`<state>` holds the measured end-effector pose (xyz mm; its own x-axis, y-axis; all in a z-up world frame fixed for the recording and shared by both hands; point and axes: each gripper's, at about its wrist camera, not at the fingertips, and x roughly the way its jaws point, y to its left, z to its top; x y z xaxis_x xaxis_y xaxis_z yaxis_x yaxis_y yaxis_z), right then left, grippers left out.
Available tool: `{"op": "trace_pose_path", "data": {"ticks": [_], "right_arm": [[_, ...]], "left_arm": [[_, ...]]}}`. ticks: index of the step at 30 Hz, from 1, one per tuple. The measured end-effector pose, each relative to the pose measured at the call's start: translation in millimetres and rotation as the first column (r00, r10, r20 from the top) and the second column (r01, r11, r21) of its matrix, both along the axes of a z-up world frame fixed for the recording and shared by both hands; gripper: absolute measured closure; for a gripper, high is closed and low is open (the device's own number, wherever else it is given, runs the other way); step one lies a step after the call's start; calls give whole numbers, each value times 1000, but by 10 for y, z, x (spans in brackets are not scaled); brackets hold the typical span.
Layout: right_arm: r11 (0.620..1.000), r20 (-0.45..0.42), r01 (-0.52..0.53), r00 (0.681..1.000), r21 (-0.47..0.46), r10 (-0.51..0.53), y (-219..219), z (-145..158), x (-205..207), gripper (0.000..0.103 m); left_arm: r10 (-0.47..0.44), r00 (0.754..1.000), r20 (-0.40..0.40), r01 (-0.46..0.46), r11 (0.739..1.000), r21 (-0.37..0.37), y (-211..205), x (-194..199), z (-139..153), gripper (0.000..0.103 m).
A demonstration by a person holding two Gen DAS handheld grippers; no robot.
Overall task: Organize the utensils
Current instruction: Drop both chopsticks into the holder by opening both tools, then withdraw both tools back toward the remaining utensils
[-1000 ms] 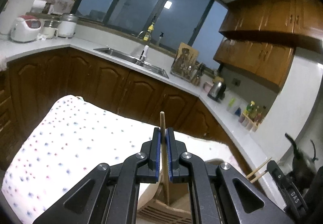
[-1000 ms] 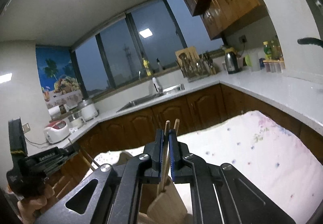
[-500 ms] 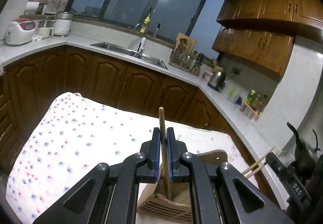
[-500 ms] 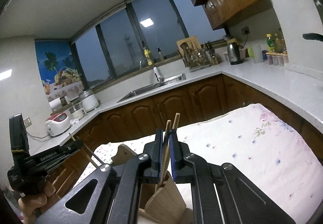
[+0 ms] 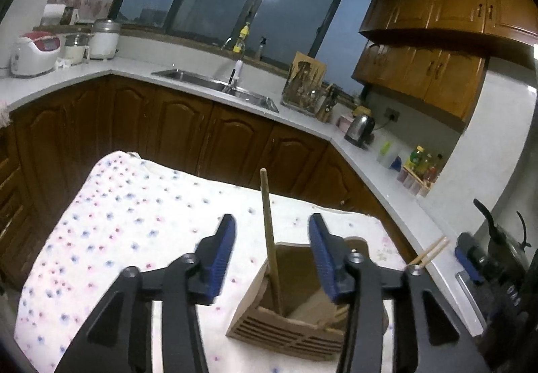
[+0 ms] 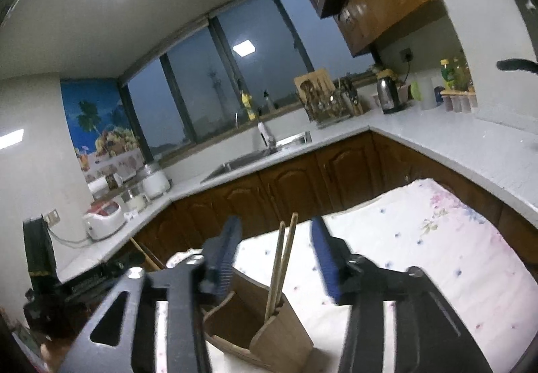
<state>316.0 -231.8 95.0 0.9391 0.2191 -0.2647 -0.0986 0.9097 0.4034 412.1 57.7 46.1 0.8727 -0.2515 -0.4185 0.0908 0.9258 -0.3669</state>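
White rice cooker [image 5: 33, 51] on counter [image 5: 302, 119] far left; steel sink [image 5: 215, 88] under window; kettle [image 5: 360, 129] nr the corner. Floral cloth [image 5: 134, 221] in foreground; wood cabinets [image 5: 433, 46] up right.

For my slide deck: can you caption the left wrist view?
Left gripper opening, its jaws clear of a chopstick standing in the wooden holder.

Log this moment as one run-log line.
left gripper: opening, clear of single wooden chopstick | right gripper: opening, clear of wooden chopstick pair | both standing in slatted wooden holder
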Motion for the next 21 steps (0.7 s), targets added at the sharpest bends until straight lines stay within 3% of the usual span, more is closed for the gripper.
{"op": "trace_pose_path", "data": {"ticks": [1, 3, 4, 9, 21], "right_arm": [[1000, 24, 1, 1000, 8, -2, -23, 34, -69, 18], [1000, 46, 5, 999, 10, -6, -56, 76, -160, 3], [1000, 48, 4, 999, 6, -5, -63, 91, -206, 0], [999, 16, -44, 999, -9, 44, -84, 112, -328, 0], [993, -31, -103, 994, -58, 101, -134, 70, -933, 0]], "left_arm": [[6, 1000, 6, -6, 1000, 3, 13, -71, 17, 42], [20, 1000, 13, -20, 1000, 7, 38, -197, 18, 22], [32, 999, 10, -32, 999, 9, 57, -275, 20, 19], [32, 999, -17, -32, 999, 7, 90, -634, 14, 11], [41, 999, -34, -41, 999, -1, 221, -1521, 134, 10]]}}
